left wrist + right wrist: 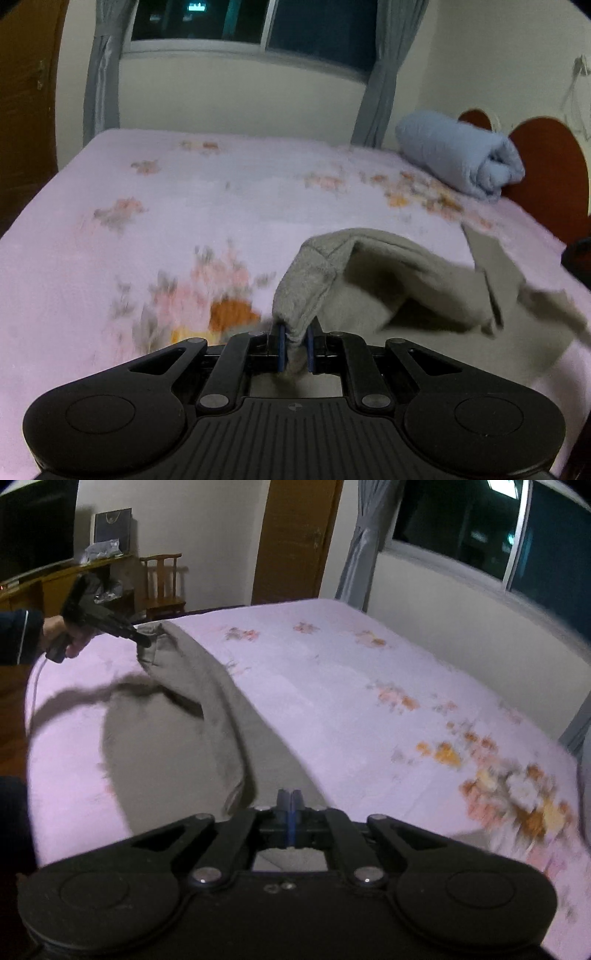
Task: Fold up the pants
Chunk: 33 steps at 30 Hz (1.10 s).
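Left wrist view: your left gripper (295, 345) has its jaws pinching an edge of the grey pants (373, 280), lifted above the pink floral bed (147, 192). Your right gripper (290, 805) has its jaws pressed together above the pants; whether they pinch fabric cannot be told.

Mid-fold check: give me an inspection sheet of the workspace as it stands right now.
Surface: bed under a pink floral sheet.
Job's things: grey pants, one end lifted, the rest on the sheet.
Clutter: rolled blue quilt by the headboard.
Grippers: left gripper shut on the pants; right gripper closed, grip on cloth unclear.
Cables: one from the left gripper's handle.
Surroundings: window, curtains, door, wooden chair.
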Motion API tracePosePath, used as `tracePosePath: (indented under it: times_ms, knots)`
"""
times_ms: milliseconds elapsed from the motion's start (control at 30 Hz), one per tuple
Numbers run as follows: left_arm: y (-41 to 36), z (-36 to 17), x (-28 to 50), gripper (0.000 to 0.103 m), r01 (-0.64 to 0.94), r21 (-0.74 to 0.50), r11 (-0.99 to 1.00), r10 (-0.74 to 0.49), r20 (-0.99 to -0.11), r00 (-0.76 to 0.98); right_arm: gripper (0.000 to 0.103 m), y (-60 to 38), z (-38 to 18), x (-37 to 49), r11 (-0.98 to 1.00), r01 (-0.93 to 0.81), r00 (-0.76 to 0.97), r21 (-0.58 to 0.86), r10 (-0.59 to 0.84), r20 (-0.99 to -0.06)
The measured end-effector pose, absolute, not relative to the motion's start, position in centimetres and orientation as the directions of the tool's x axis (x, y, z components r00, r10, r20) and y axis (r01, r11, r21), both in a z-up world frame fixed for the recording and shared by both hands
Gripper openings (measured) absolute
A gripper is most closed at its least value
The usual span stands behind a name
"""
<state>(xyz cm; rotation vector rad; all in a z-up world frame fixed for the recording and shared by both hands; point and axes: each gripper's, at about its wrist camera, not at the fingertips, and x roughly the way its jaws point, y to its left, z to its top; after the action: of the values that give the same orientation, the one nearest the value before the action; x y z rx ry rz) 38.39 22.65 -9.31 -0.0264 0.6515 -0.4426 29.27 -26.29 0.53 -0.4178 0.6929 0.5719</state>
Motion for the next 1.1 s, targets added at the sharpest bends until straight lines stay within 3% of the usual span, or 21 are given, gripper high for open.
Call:
tracePosePath:
  times_ms: [167, 200, 267, 333, 467, 633, 800, 1100]
  knots:
    - [25.1, -12.0, 35.5, 0.011, 0.308, -0.147, 0.94, -0.324, -0.665, 0.672, 0.002, -25.8, -4.1, 29.0, 0.837, -0.526, 0.643, -0.148, 0.278, -0.714]
    - [25.9, -12.2, 34.9, 0.011, 0.273, -0.148, 0.951, -0.299, -0.676, 0.674, 0.012, -25.7, -4.9, 29.0, 0.844, -0.507, 0.665, -0.177, 0.252, -0.703]
    - [27.3, -12.0, 33.6, 0.011, 0.224, -0.183, 0.957, -0.288, -0.679, 0.675, 0.014, -25.7, -6.4, 29.4, 0.832, -0.516, 0.671, -0.201, 0.247, -0.699]
    - [27.4, -11.1, 32.6, 0.011, 0.192, -0.209, 0.959, -0.283, -0.674, 0.682, 0.027, -25.7, -7.3, 30.1, 0.838, -0.507, 0.667, -0.202, 0.234, -0.707]
    - [25.2, -10.6, 31.6, 0.011, 0.133, -0.194, 0.972, -0.232, -0.701, 0.675, 0.027, -25.8, -7.8, 31.4, 0.851, -0.507, 0.666, -0.136, 0.286, -0.689]
    - [22.1, -11.2, 31.6, 0.011, 0.024, -0.424, 0.905, -0.325, -0.657, 0.681, 0.029, -25.0, -9.0, 30.1, 0.841, -0.527, 0.666, -0.118, 0.322, -0.673]
    - [18.5, -11.0, 31.4, 0.011, 0.005, -0.531, 0.847, -0.382, -0.603, 0.701, 0.037, -26.2, -8.9, 28.5, 0.852, -0.502, 0.702, -0.148, 0.302, -0.645]
    - [17.5, -11.1, 35.7, 0.012, -0.192, -0.549, 0.813, -0.283, -0.662, 0.694, 0.042, -29.9, -7.0, 28.3, 0.89, -0.429, 0.755, -0.155, 0.259, -0.603]
